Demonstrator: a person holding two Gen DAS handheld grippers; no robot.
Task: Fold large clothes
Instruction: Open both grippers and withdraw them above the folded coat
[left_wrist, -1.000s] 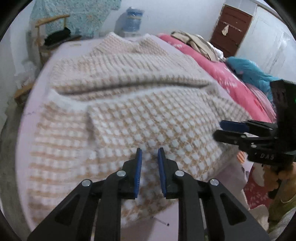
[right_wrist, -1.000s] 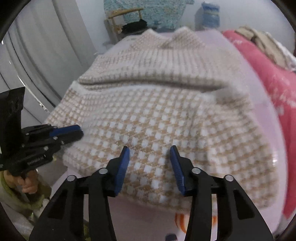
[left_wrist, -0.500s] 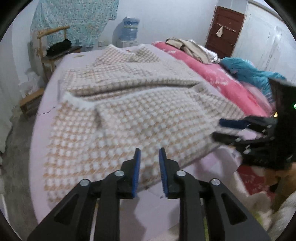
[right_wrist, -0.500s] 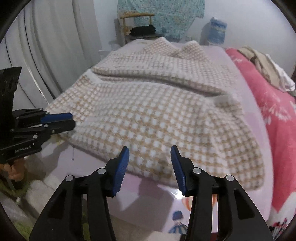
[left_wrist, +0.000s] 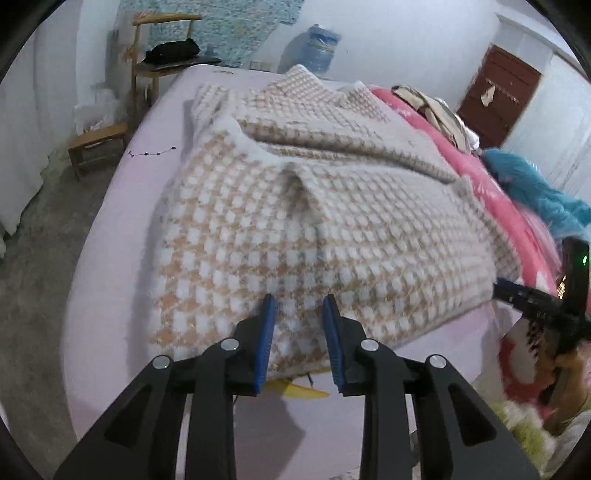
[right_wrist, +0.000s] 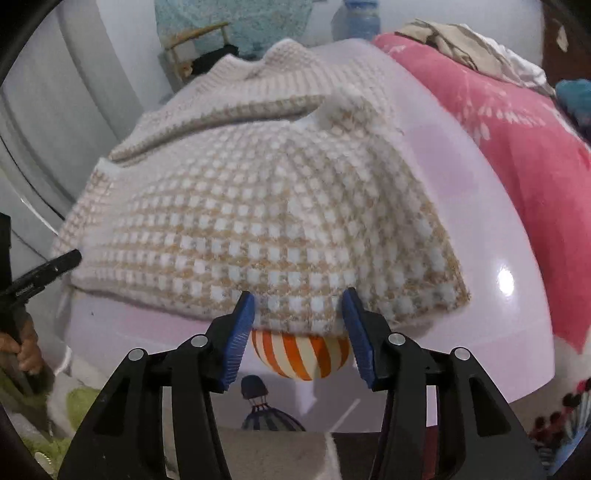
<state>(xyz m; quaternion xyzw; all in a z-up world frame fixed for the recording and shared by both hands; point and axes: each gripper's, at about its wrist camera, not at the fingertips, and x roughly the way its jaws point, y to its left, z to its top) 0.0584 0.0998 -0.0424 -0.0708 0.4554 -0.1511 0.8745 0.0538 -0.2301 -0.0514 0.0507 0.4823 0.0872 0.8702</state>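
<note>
A large beige-and-white checked knit sweater (left_wrist: 314, 221) lies spread on a pale pink bed (left_wrist: 122, 206), with its sleeves folded across the body. It also shows in the right wrist view (right_wrist: 258, 206). My left gripper (left_wrist: 298, 306) is open and empty, its blue pads just above the sweater's near hem. My right gripper (right_wrist: 298, 301) is open and empty, its pads on either side of the hem at the bed's near edge. Each gripper shows at the edge of the other's view: the right one (left_wrist: 532, 299), the left one (right_wrist: 40, 273).
A pink quilt (right_wrist: 517, 147) with beige clothes (left_wrist: 439, 107) and a blue garment (left_wrist: 535, 188) lies along the bed's right side. A wooden chair (left_wrist: 162, 55) and stool (left_wrist: 96, 144) stand at the far left. A water bottle (left_wrist: 317, 48) stands by the wall.
Both grippers drew back from the sweater and then came in again to its near hem. The left jaws opened somewhat wider. The sweater has not moved.
</note>
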